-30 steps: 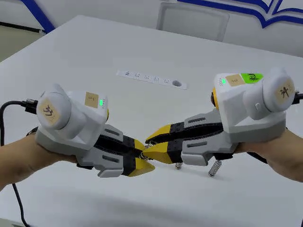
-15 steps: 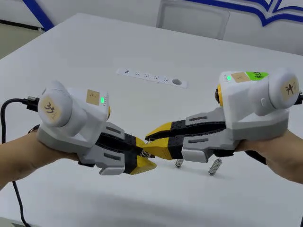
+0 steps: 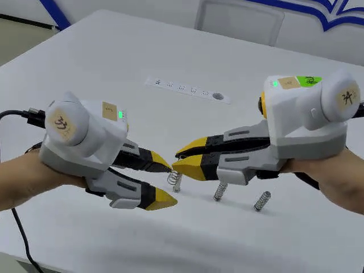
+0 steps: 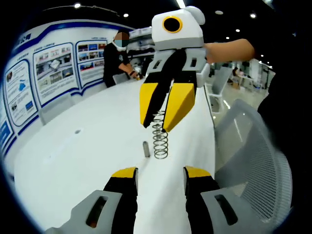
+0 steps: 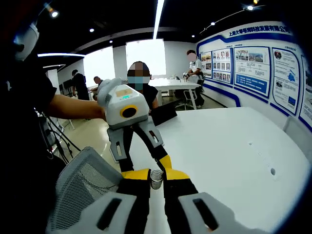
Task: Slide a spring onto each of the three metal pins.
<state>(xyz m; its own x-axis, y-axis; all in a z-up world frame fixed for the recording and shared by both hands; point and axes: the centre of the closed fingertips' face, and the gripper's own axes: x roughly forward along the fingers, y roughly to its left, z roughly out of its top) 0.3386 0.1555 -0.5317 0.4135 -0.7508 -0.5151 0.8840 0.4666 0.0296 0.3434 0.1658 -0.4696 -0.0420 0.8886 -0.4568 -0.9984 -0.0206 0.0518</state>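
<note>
Right tongs (image 3: 176, 160) pinched a spring (image 4: 160, 141) upright beside a pin (image 4: 146, 148), open worktop (image 3: 102, 62) all round. Left tongs (image 3: 170, 183) gaped empty. Other springs' (image 3: 220, 191) pins were hard to make out.

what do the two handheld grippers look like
Both the left gripper and right gripper have white-and-grey housings, black jaws with yellow tips, a round cap with a handwritten mark, a tan sticker and a green light. The right one adds a green label; a black cable leaves the left one.
</note>
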